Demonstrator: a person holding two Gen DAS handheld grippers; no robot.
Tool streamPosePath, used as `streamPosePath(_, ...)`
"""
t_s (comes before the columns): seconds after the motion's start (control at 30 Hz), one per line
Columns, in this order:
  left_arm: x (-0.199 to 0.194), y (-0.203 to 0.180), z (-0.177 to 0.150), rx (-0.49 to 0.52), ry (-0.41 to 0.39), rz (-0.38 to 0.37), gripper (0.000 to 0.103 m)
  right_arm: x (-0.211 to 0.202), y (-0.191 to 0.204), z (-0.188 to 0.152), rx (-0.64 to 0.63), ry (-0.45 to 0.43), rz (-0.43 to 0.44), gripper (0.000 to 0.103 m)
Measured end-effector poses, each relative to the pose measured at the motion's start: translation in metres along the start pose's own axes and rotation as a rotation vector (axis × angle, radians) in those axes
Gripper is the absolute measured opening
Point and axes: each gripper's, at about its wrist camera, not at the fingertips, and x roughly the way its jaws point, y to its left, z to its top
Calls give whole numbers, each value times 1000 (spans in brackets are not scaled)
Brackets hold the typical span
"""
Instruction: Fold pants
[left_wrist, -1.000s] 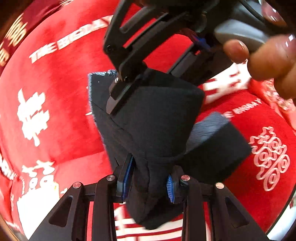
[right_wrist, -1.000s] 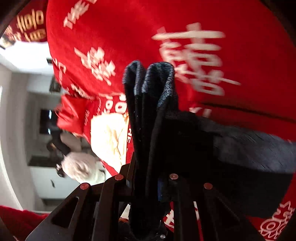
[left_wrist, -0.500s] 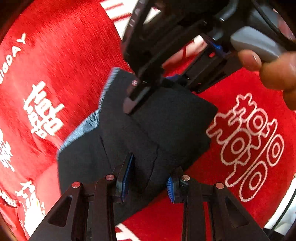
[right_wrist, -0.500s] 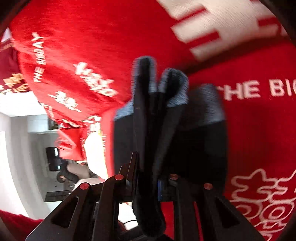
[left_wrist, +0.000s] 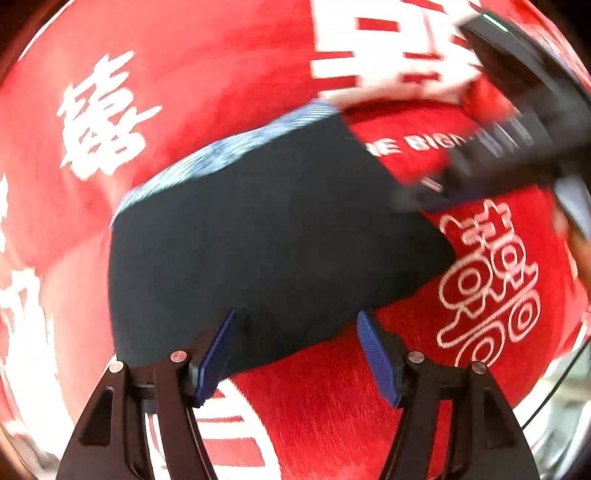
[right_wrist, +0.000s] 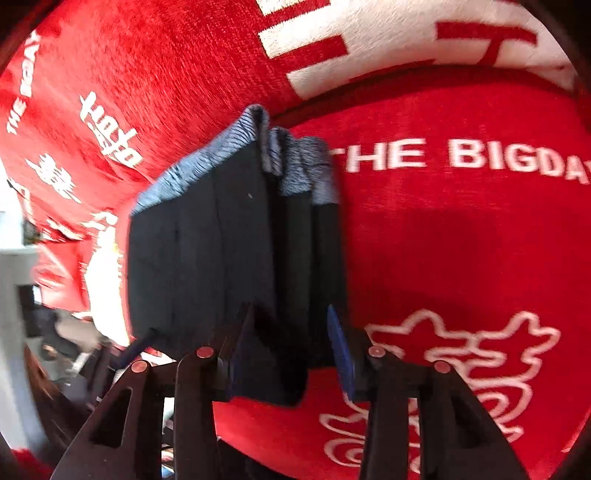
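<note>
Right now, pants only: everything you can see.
The pants are dark navy, soft knit-looking cloth with a lighter blue-grey ribbed band along one edge. They lie folded into a compact stack of layers on the red blanket. The left tool is open around the near edge; the right tool is open too, stacked layers between its fingers.

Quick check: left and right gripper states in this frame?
Left gripper: open, holding nothing; folded pants lie ahead.
Right gripper: open; pants sit loosely between its fingers.
</note>
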Motion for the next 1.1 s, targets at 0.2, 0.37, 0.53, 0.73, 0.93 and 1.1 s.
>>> streamPosePath(0.2, -5, 49, -4, -225, 57, 15, 68, -17, 8, -22, -43, -42, -96, 40)
streamPosePath(0.37, -5, 69, -12, -350, 101, 35, 68, -24, 31, -32, -101, -60, -78, 39)
streamPosePath(0.53, -10, 80, -14, -387, 111, 58, 94, -25, 33, -40, -110, -42, -91, 41)
streamPosePath(0.73, -3, 86, -9, -368, 130, 61, 94, -31, 27, -49, -65, -38, -99, 68)
streamPosePath(0.93, 5, 96, -7, -379, 157, 76, 94, -32, 23, -52, -25, -41, -146, 79)
streamPosePath(1.1, 7, 104, -6, -377, 156, 80, 94, -32, 25, -51, -14, -48, -167, 79)
